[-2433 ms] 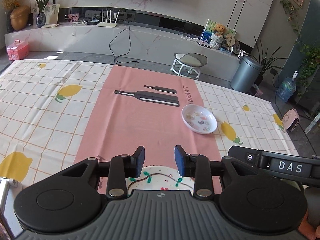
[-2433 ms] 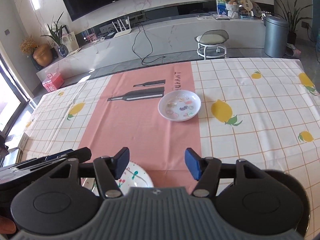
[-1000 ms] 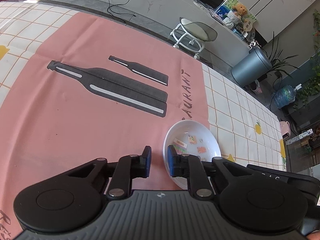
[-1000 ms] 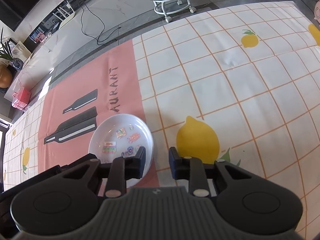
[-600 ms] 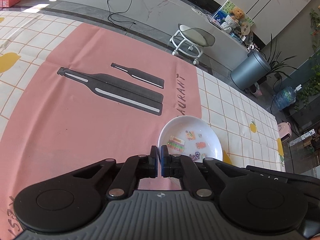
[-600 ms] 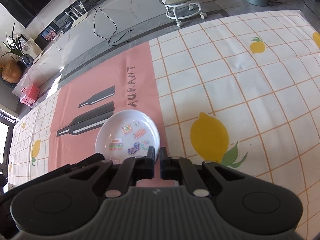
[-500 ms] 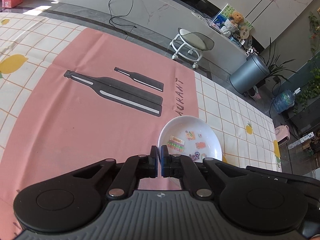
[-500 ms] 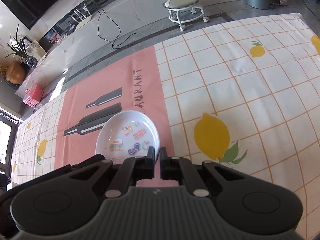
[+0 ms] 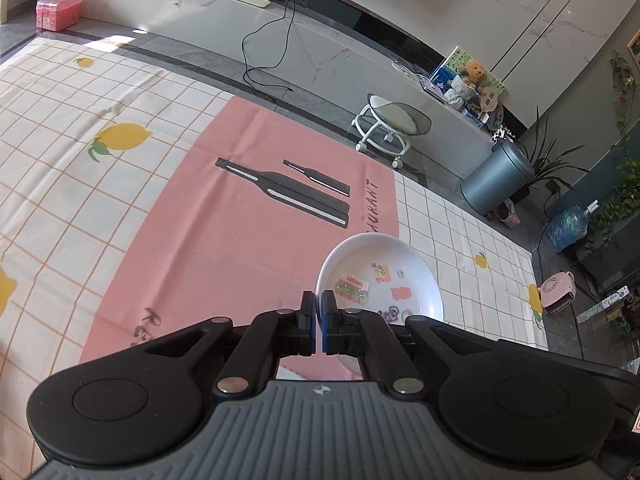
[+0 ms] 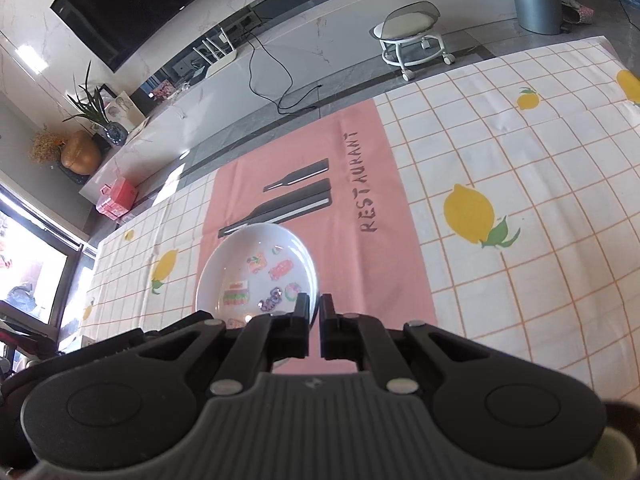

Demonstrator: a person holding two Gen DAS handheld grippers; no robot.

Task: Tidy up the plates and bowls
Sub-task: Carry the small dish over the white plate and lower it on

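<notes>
A white bowl (image 9: 380, 276) with small coloured pictures inside is held up over the pink runner (image 9: 240, 232). My left gripper (image 9: 319, 306) is shut on the bowl's left rim. In the right wrist view the same bowl (image 10: 256, 272) shows, and my right gripper (image 10: 315, 308) is shut on its right rim. Both grippers hold the bowl between them above the table. A bit of a second white plate (image 9: 290, 372) shows under the left gripper, mostly hidden.
The table wears a white checked cloth with lemons (image 10: 472, 216) and a pink runner printed with bottles (image 9: 288, 192). Beyond the far edge are a wheeled stool (image 9: 394, 124), a grey bin (image 9: 496, 180) and a long low cabinet (image 9: 240, 12).
Both grippers have lifted the bowl off the cloth and drawn it back toward the near side; more of the runner shows beyond it. Both stay shut on its rim.
</notes>
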